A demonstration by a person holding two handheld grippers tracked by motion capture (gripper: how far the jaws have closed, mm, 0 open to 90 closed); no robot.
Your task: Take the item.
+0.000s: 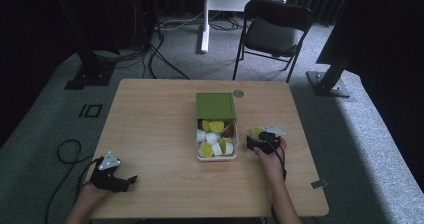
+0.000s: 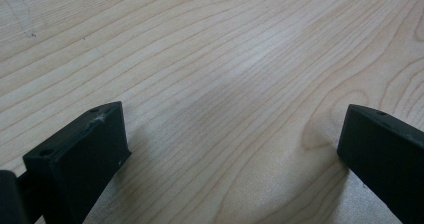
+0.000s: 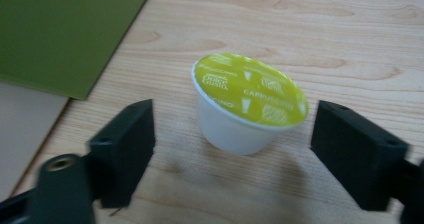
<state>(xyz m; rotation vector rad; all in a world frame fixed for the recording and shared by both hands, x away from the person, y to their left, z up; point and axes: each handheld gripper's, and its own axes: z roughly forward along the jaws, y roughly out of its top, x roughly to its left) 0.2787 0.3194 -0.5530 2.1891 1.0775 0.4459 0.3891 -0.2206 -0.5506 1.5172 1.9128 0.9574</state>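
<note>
A white coffee capsule with a yellow-green foil top [image 3: 247, 91] stands on the wooden table [image 1: 155, 129], just right of the box. My right gripper [image 3: 237, 134] is open around it, one jaw on each side, pads clear of its wall. From above, this gripper [image 1: 255, 137] sits beside the capsule [image 1: 256, 131]. The white box [image 1: 217, 158] holds several white and yellow-green capsules, and its green lid [image 1: 215, 105] lies flat behind it. My left gripper [image 1: 131, 180] rests near the front left corner, open [image 2: 232, 144] over bare wood.
A small round grey disc [image 1: 238, 93] lies behind the lid near the far table edge. A grey clip [image 1: 320, 184] sits at the table's right front edge. A black folding chair [image 1: 274, 29] stands beyond the table. The green lid's corner [image 3: 65, 29] lies left of the right gripper.
</note>
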